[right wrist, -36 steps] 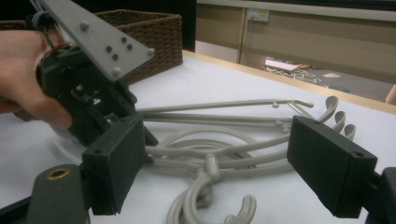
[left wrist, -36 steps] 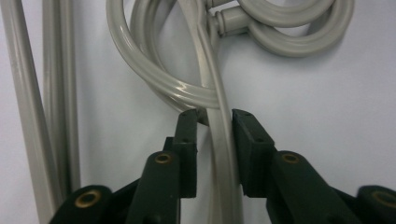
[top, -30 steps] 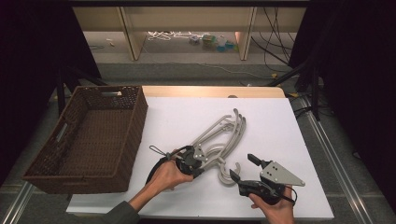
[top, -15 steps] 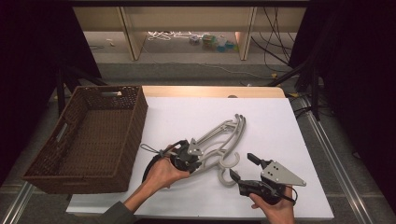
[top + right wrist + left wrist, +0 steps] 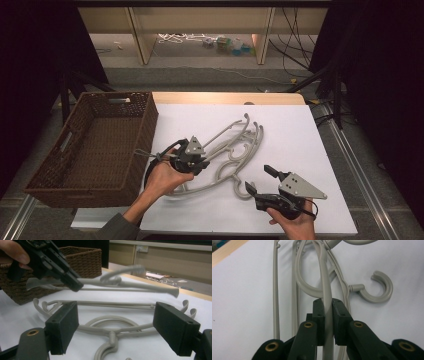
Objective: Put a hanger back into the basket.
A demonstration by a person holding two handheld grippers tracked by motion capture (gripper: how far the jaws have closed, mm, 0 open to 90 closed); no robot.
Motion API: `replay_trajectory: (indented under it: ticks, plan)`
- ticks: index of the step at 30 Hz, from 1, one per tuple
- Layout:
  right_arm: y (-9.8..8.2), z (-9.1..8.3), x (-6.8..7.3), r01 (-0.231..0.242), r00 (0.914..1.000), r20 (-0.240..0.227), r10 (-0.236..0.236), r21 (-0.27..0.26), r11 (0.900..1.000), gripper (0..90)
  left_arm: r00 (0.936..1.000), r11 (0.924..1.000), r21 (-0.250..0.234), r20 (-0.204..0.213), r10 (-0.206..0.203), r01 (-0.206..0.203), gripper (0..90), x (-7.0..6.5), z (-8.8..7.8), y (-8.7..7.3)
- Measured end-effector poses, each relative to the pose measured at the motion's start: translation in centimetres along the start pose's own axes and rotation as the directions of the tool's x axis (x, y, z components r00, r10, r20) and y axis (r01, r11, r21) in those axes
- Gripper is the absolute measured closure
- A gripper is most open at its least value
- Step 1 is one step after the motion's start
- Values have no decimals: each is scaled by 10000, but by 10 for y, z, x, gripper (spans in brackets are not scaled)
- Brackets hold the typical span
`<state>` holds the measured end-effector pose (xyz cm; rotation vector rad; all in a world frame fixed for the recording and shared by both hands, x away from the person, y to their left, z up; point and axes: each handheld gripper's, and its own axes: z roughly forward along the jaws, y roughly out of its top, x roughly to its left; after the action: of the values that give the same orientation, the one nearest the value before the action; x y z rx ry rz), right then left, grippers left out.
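Note:
Several grey plastic hangers (image 5: 239, 159) lie tangled on the white table top (image 5: 290, 130). My left gripper (image 5: 201, 161) is shut on the thin bar of one grey hanger (image 5: 227, 134) and holds it a little above the rest. In the left gripper view, the pads (image 5: 319, 312) clamp that bar (image 5: 325, 290), and another hanger's hook (image 5: 380, 290) lies to the right. My right gripper (image 5: 258, 178) stands open near the front edge with nothing between its pads (image 5: 62, 327). It looks at the raised hanger (image 5: 130, 285) and the left gripper (image 5: 53, 261) holding it.
A brown wicker basket (image 5: 52, 175) stands at the table's left, close to my left hand; its wall (image 5: 82, 257) also shows in the right gripper view. Shelving and cables lie on the floor beyond the table's far wooden edge (image 5: 225, 97).
My left gripper has risen and drifted left toward the basket, lifting one hanger off the pile. The right gripper has stayed where it was.

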<state>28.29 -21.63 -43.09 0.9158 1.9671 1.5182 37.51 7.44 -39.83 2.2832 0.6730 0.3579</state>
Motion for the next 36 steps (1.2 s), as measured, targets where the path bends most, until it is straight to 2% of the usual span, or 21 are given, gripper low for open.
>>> replay_trajectory:
  ticks: [10, 11, 12, 13, 16, 17, 19, 20, 22, 23, 24, 28, 30, 31, 36]
  plan:
    - [0, 0, 1, 38, 10000, 87, -39, 110, 9999, 214, 9985, 9954, -793, 102, -537, 543, 820, 12, -30, 4]
    - [0, 0, 1, 13, 10000, 76, -13, 104, 9999, 214, 9973, 9912, -1108, 156, -714, 727, 821, 17, -37, 5]
    - [0, 0, 1, 13, 10000, 76, -13, 104, 9999, 214, 9973, 9912, -1108, 156, -714, 727, 821, 17, -37, 5]
    - [-1, 0, 1, 29, 10000, 69, -30, 157, 9999, 214, 9958, 9869, -1328, 125, -903, 912, 821, 21, -45, 7]
    - [-1, 1, 0, 3, 10000, -26, -2, 156, 9999, 214, 9957, 9844, -1503, -2, -925, 915, 821, 25, -55, 10]
    - [-2, 2, 0, -12, 10000, 37, 11, 242, 9997, 214, 9940, 9783, -1770, -25, -1096, 1075, 820, 29, -64, 13]
    - [-2, 3, 0, 9, 10000, 86, -11, 181, 9998, 214, 9935, 9770, -1818, -31, -1140, 1116, 820, 31, -68, 14]
    - [-2, 3, 1, 13, 10000, 69, -14, 181, 9998, 214, 9936, 9763, -1887, -184, -1118, 1063, 820, 35, -78, 17]
    - [-2, 3, 1, 12, 10000, 49, -13, 195, 9998, 214, 9939, 9746, -1995, -219, -1082, 1017, 820, 40, -88, 20]
    - [-2, 2, 0, 9, 10000, 49, -10, 247, 9997, 214, 9919, 9687, -2192, -237, -1245, 1164, 820, 42, -92, 21]
    - [-2, 2, 0, 9, 10000, 49, -10, 247, 9997, 214, 9919, 9687, -2192, -237, -1245, 1164, 820, 42, -92, 21]
    - [-2, 3, 0, 15, 9999, 118, -17, 193, 9998, 214, 9904, 9682, -2233, -526, -1276, 1129, 820, 53, -110, 23]
    - [-3, 4, 0, -118, 9999, -42, 119, 197, 9997, 214, 9881, 9638, -2338, -527, -1444, 1284, 820, 60, -119, 21]
    - [-3, 3, 0, -114, 9999, -62, 116, 243, 9996, 214, 9866, 9660, -2261, -738, -1456, 1256, 820, 64, -125, 19]
    - [-3, 3, 0, -54, 10000, -19, 55, 360, 9993, 214, 9793, 9624, -2375, -1193, -1634, 1316, 820, 79, -148, 8]
